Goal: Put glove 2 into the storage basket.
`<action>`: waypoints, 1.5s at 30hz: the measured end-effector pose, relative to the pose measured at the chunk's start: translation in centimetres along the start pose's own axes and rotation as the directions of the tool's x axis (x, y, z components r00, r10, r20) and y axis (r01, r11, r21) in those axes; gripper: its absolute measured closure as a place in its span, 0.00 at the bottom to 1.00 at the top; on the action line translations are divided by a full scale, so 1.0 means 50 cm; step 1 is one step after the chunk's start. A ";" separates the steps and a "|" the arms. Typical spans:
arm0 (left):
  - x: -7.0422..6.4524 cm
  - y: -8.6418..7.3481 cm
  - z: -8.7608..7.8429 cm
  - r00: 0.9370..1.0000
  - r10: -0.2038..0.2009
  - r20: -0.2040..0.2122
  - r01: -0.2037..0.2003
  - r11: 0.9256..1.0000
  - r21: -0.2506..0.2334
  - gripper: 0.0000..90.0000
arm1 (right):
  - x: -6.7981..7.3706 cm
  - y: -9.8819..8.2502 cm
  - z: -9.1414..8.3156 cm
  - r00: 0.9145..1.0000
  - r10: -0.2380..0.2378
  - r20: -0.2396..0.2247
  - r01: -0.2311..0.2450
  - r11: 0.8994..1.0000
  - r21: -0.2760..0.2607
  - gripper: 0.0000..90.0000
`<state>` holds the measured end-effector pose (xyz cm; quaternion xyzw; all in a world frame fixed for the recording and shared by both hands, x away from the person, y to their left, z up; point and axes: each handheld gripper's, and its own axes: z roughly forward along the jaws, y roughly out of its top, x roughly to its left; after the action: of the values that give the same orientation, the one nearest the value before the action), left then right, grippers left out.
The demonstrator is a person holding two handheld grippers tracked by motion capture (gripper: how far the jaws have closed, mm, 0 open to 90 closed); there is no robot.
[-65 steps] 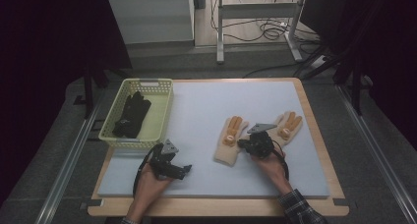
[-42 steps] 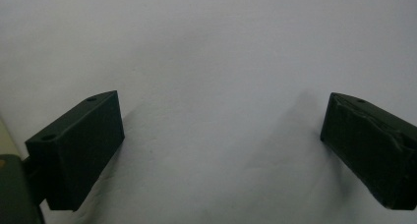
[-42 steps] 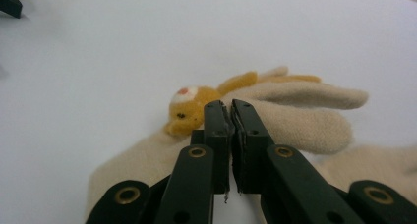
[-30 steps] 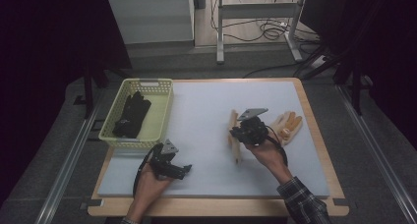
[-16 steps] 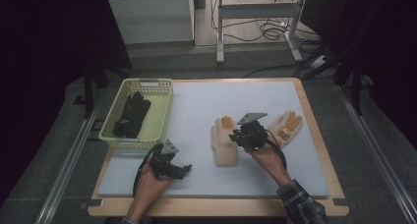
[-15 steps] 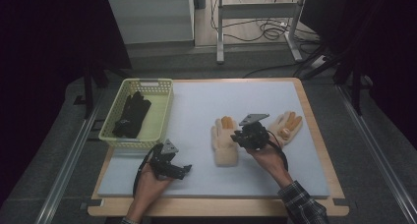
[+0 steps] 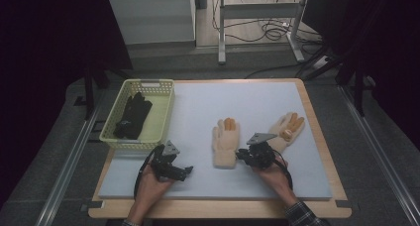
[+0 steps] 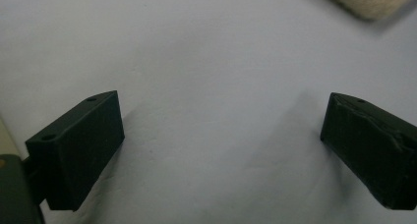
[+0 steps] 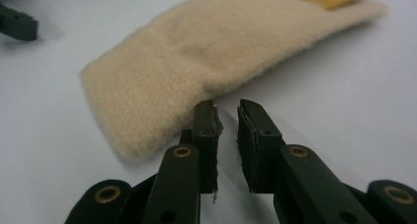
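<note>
A beige glove (image 7: 225, 142) lies flat at centre frame on the pale tabletop (image 7: 198, 107) in the high view, its long axis running up and down the picture: orange-tipped fingers toward the top, ribbed cuff toward the bottom edge. The right tool (image 7: 244, 155) sits just right of that cuff. In the right gripper view the right tool (image 9: 227, 117) has its jaws drawn nearly together, a thin gap between them; they have just been closing, with nothing pinched, and the glove (image 9: 206, 62) lies just beyond the left tip, close enough that contact cannot be ruled out.

By the look of it the glove has been laid out and the tool is free of it, so the step in hand is the pause between placing and the next pick. A second beige glove (image 7: 286, 129) lies right of centre, angled toward the upper right, partly behind the right tool. The next move probably calls for spreading the jaws and taking an edge of either glove without rucking the knit.

The left tool (image 7: 182, 172), lower left of centre, rests with jaws spread wide over bare tabletop. A yellow basket (image 7: 110, 129) at the left holds black gloves (image 7: 132, 116).
</note>
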<state>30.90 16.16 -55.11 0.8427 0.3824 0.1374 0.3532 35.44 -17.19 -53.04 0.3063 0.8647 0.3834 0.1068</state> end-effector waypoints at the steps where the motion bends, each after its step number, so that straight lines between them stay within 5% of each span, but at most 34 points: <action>1: 0.000 0.000 0.000 1.000 0.000 0.000 0.000 1.000 0.000 0.03 | 0.006 0.001 0.002 1.000 -0.010 0.003 0.010 1.000 0.001 0.84; 5: 0.000 0.000 0.000 1.000 0.000 0.000 0.000 1.000 0.000 0.03 | 0.009 0.005 0.001 1.000 -0.015 0.011 0.015 1.000 -0.004 0.77; 12: 0.000 0.000 0.000 1.000 0.000 0.000 0.000 1.000 0.000 0.03 | -0.029 0.009 -0.033 0.997 0.068 0.045 -0.066 0.997 -0.046 0.62; 22: 0.000 0.000 0.000 1.000 -0.001 0.000 0.001 1.000 0.000 0.03 | -0.089 0.014 -0.083 0.990 0.038 0.133 -0.031 0.998 -0.057 0.54; 30: 0.000 0.000 0.000 1.000 -0.001 0.000 0.001 1.000 0.001 0.03 | -0.151 0.005 -0.127 0.967 0.113 0.228 -0.101 0.993 -0.064 0.49; 36: 0.000 0.000 0.000 1.000 -0.001 0.001 0.001 1.000 0.000 0.03 | -0.210 -0.019 -0.162 0.936 0.170 0.307 -0.158 0.985 -0.062 0.49; 45: 0.000 0.000 0.000 1.000 -0.002 0.001 0.002 1.000 0.000 0.03 | -0.249 -0.051 -0.150 0.909 0.219 0.355 -0.216 0.975 -0.047 0.39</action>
<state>30.91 16.16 -55.11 0.8425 0.3829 0.1367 0.3533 40.98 -30.60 -50.42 0.4649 0.7900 0.3336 0.2200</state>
